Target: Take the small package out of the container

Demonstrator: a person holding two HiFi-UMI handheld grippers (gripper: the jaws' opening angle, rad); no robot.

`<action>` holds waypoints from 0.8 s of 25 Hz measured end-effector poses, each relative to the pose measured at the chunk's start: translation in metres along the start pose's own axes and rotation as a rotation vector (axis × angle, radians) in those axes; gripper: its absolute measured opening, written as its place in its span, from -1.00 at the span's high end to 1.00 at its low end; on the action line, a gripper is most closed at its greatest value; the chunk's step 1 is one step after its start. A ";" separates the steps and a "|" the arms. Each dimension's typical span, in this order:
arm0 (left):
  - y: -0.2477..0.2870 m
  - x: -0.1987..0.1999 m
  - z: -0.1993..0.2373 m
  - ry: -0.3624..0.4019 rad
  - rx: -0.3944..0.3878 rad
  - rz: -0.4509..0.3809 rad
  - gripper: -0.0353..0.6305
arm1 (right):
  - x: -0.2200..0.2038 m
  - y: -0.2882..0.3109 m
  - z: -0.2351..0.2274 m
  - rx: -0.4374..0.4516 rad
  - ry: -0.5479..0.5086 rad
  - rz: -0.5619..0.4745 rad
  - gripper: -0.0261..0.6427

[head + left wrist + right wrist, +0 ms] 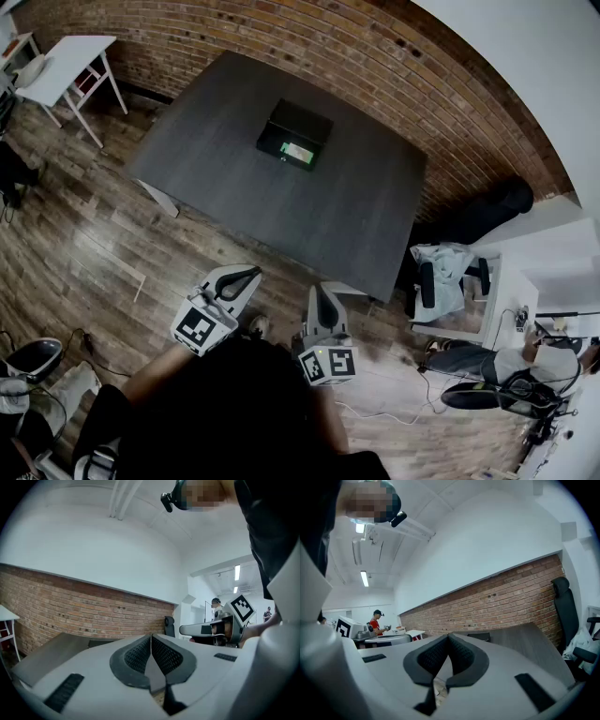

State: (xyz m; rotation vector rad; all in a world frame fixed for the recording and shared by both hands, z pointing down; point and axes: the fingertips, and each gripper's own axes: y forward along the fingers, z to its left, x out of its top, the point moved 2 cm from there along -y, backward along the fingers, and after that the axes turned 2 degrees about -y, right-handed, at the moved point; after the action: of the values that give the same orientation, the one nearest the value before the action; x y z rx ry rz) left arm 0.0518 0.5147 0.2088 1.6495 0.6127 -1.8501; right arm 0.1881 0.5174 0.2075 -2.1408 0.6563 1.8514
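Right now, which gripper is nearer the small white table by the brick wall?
Left. The left gripper is across the floor from the small white table; the right gripper is beyond the left one.

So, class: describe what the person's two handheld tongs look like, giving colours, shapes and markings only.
The left tongs and right tongs match: smooth pale-grey shells, tapering to dark, dimpled rubber pads in a rounded black surround. Each carries a white cube with black square markers.

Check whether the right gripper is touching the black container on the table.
Apart. The head view shows the right gripper back by the table's near edge, bare tabletop between it and the container. Its jaws are shut, empty.
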 end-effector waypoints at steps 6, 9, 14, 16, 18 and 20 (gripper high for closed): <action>-0.003 0.001 0.004 -0.011 0.004 -0.003 0.78 | 0.004 0.003 0.004 0.003 0.003 -0.016 0.85; -0.004 0.003 0.006 -0.012 0.006 -0.005 0.78 | 0.005 0.004 0.005 0.000 0.000 -0.013 0.85; -0.006 0.001 0.009 -0.014 0.002 -0.011 0.78 | 0.004 0.006 0.008 -0.002 0.017 -0.016 0.85; -0.008 0.001 0.011 -0.027 0.002 -0.013 0.78 | 0.005 0.008 0.009 -0.001 0.038 -0.027 0.85; -0.011 0.003 0.016 -0.028 0.007 -0.015 0.78 | 0.007 0.011 0.012 -0.002 0.047 -0.036 0.85; -0.016 0.004 0.022 -0.028 0.013 -0.017 0.78 | 0.008 0.014 0.016 -0.002 0.049 -0.041 0.85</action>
State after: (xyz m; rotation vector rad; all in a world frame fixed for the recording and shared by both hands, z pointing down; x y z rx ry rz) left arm 0.0247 0.5106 0.2074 1.6286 0.6053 -1.8900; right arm 0.1679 0.5108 0.1987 -2.1902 0.6162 1.7846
